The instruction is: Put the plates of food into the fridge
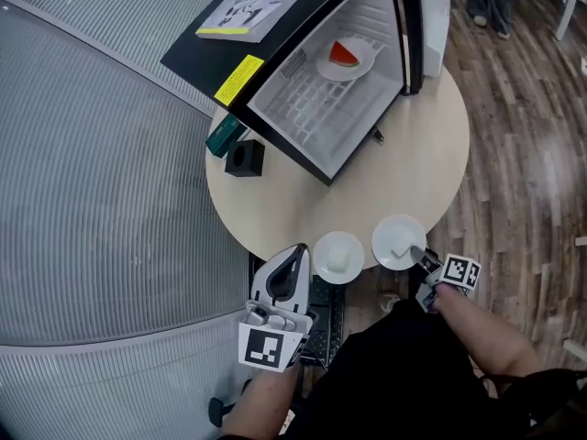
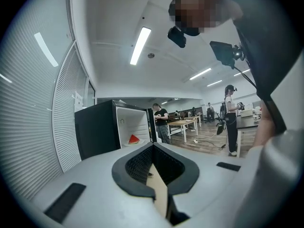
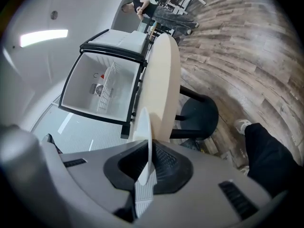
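Three plates appear in this scene, described from left to right. At the far left of the round table (image 1: 367, 191), a green object (image 1: 224, 137) and a small black box (image 1: 244, 158) sit just beside a black mini fridge (image 1: 275, 53). The fridge stands on the table with its door (image 1: 413, 26) swung open to the right. Inside, on the white wire shelf (image 1: 312, 108), rests the first plate (image 1: 347, 62), which carries a red watermelon slice (image 1: 344, 53).

At the near edge of the table, the left gripper (image 1: 299, 251) hovers with its jaws drawn together and nothing between them. Just to its right lies the second plate (image 1: 338, 257), which holds a round pale item that cannot be identified. Close beside that one is the third plate (image 1: 397, 240), also on the table near the rim, with a small pale piece on it.

The right gripper (image 1: 420, 257) has its jaws narrowed onto the near rim of the third plate. In the right gripper view, the thin white rim (image 3: 143, 141) runs edge-on between the black pads. Wood flooring (image 1: 523, 154) fills the right side.
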A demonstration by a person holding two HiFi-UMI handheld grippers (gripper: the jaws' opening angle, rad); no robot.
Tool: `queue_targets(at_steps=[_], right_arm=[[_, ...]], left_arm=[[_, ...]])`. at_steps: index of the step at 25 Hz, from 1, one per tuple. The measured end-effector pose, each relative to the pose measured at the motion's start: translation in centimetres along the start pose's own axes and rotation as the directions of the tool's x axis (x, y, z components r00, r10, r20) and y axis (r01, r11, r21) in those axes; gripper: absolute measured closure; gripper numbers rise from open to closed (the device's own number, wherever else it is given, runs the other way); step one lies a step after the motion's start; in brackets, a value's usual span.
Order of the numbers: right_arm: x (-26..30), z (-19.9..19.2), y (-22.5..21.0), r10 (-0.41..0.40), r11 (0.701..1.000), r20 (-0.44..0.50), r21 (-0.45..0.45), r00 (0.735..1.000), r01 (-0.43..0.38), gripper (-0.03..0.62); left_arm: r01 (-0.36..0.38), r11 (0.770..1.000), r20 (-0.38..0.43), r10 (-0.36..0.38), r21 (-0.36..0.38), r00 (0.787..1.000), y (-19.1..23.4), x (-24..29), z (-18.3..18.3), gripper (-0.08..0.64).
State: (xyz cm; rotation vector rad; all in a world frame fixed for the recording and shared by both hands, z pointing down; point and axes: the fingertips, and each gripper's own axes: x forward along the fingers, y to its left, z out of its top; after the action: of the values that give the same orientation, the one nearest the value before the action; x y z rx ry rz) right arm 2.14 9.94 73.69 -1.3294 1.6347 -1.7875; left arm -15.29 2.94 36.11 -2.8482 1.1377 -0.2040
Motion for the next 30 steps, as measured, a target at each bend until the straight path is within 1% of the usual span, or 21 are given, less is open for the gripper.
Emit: queue_targets(at_steps=[2, 5, 6, 9, 12, 14, 20, 24, 26, 30], right_arm=[[-0.2, 0.2, 0.7, 0.022, 1.0, -0.006, 0.007, 1.0, -0.022, 0.568], [-0.5, 1.0, 1.6, 0.034, 0.999, -0.006, -0.017, 0.999, -0.034, 0.569], [-0.5, 1.4, 2.2, 0.041, 0.999, -0.004, -0.024, 0.999, -0.041, 0.569], [-0.3, 2.4, 4.7, 0.086, 0.996, 0.002, -0.01, 0.996, -0.086, 0.569], [-0.1, 4.2, 6.4, 0.083, 0.994, -0.007, -0.069, 0.996, -0.084, 0.569], [0.1, 5.5, 8.0, 0.101, 0.991, -0.01, -0.086, 0.995, -0.101, 0.569], [1.3, 9.2, 13.0, 0.187, 0.975, -0.023, -0.116, 0.982, -0.188, 0.569], [2.8, 11.8, 15.4, 0.21, 0.964, -0.062, -0.153, 0.976, -0.217, 0.569], [3.7, 12.9, 16.9, 0.235, 0.958, -0.073, -0.151, 0.969, -0.243, 0.569], [5.5, 15.2, 19.7, 0.26, 0.948, -0.089, -0.163, 0.961, -0.272, 0.569]], left_arm=[[-0.001, 1.0, 0.007, 0.001, -0.006, 1.0, 0.1, 0.3, 0.1, 0.558], [-0.001, 1.0, 0.016, 0.001, -0.012, 1.0, 0.3, 0.8, 0.4, 0.558], [-0.001, 1.0, 0.018, 0.002, -0.013, 1.0, 0.3, 0.9, 0.4, 0.558], [-0.009, 1.0, 0.028, 0.01, -0.018, 1.0, 0.7, 1.5, 0.9, 0.558], [-0.021, 1.0, 0.044, 0.021, -0.011, 0.999, 1.2, 2.3, 1.7, 0.558], [-0.031, 0.999, 0.055, 0.032, -0.01, 0.998, 1.6, 2.8, 2.2, 0.558], [-0.079, 0.997, 0.088, 0.079, -0.004, 0.993, 3.0, 4.0, 3.8, 0.558], [-0.13, 0.991, 0.112, 0.129, -0.001, 0.985, 4.3, 4.9, 5.1, 0.558], [-0.153, 0.988, 0.123, 0.152, 0.0, 0.981, 5.0, 5.4, 5.8, 0.558], [-0.202, 0.979, 0.131, 0.2, -0.002, 0.971, 6.5, 6.2, 6.4, 0.558]])
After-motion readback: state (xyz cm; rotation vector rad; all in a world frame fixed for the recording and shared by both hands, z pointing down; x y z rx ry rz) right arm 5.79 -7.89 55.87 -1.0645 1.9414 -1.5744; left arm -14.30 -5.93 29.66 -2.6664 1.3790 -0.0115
